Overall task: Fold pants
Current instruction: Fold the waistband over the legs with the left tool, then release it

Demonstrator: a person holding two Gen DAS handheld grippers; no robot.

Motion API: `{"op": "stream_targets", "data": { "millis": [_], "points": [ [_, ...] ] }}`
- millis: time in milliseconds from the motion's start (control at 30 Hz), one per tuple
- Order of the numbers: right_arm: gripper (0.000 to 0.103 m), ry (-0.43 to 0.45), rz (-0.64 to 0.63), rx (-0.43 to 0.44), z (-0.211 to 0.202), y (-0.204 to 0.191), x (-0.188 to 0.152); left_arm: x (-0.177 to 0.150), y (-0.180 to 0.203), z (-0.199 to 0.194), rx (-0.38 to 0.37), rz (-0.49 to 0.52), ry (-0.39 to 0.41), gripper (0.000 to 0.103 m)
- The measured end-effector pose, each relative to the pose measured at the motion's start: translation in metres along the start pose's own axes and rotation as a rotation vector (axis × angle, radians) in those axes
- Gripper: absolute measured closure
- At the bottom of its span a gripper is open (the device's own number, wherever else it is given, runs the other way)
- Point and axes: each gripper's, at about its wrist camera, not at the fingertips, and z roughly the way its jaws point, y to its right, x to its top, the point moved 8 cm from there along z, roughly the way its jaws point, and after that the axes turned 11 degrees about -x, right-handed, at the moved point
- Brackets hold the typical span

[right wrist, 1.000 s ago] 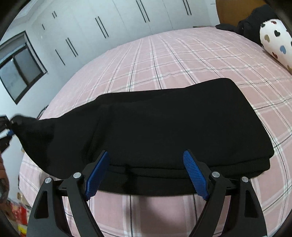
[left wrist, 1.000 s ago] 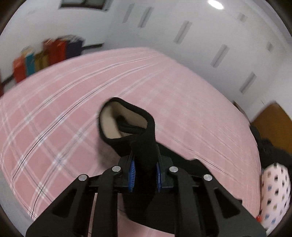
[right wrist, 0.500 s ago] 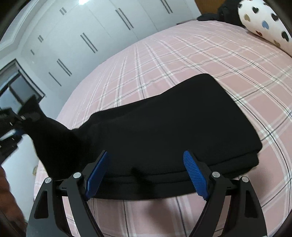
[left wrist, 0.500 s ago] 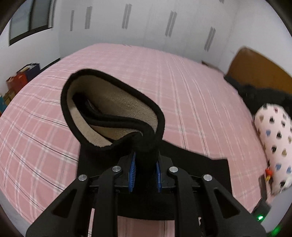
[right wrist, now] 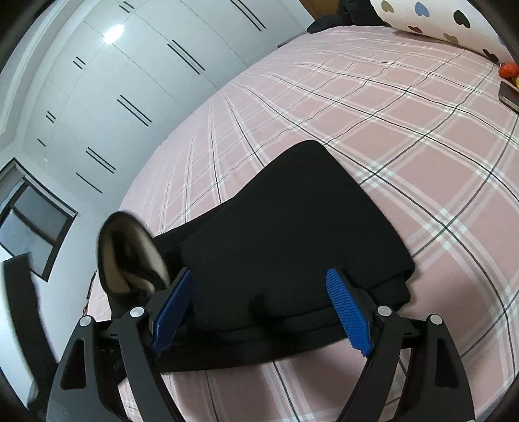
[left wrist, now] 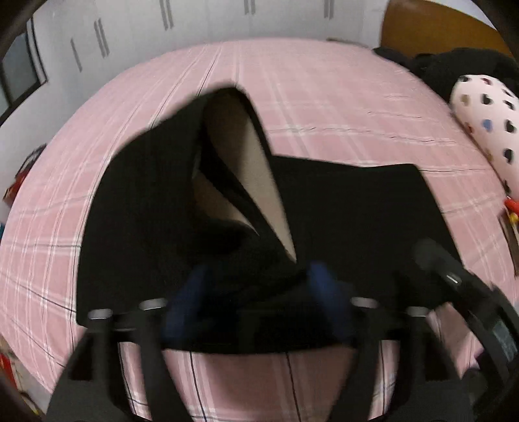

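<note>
Black pants with a beige lining (left wrist: pixel 350 207) lie folded on the pink plaid bed (left wrist: pixel 324 91). One end is raised, its beige-lined opening (left wrist: pixel 249 152) gaping. My left gripper (left wrist: pixel 256 302) is blurred; its blue pads stand apart with the raised cloth between them. My right gripper (right wrist: pixel 262 308) is open and empty just above the near edge of the folded pants (right wrist: pixel 292 233). The raised opening (right wrist: pixel 129 253) shows at left in the right wrist view.
A white pillow with heart spots (left wrist: pixel 489 113) and dark clothes (left wrist: pixel 454 68) lie at the bed's head by a wooden headboard (left wrist: pixel 434 29). A small red object (right wrist: pixel 507 69) and a dark flat item (right wrist: pixel 509 95) sit near the bed's right edge. White wardrobes (right wrist: pixel 146 81) stand behind.
My left gripper has carried the pant end over the folded part and its pads have spread apart. My right gripper stayed open and came closer to the pants.
</note>
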Motion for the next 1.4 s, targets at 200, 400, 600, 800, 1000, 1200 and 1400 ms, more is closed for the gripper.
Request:
{"op": "stream_targets", "data": {
  "millis": [200,400,600,800,1000,1200,1400],
  "points": [
    [0.018,-0.034,-0.04,0.121,-0.002,-0.023,-0.007,-0.016,-0.012,-0.057,0.069,0.153,0.137,0.012],
    [0.018,-0.064,-0.284,0.11,0.007,-0.08,-0.022,-0.037,-0.093,-0.056,0.101,0.0,0.066,0.012],
    [0.018,-0.167,-0.409,0.114,0.033,-0.131,-0.036,-0.049,-0.151,-0.063,0.051,-0.18,0.123,0.012],
    [0.018,-0.246,-0.383,0.042,0.067,-0.139,-0.052,-0.061,-0.17,-0.066,0.047,-0.218,0.138,0.012],
    [0.019,-0.222,-0.36,-0.012,0.068,-0.148,-0.055,-0.064,-0.176,-0.062,0.048,-0.231,0.111,0.012],
    [0.066,-0.276,-0.277,0.015,0.066,-0.15,-0.055,-0.071,-0.178,-0.048,0.04,-0.232,0.067,0.012],
    [0.069,-0.197,-0.325,0.077,0.024,-0.194,-0.037,-0.074,-0.177,-0.044,0.052,-0.227,0.05,0.012]
  ]
}}
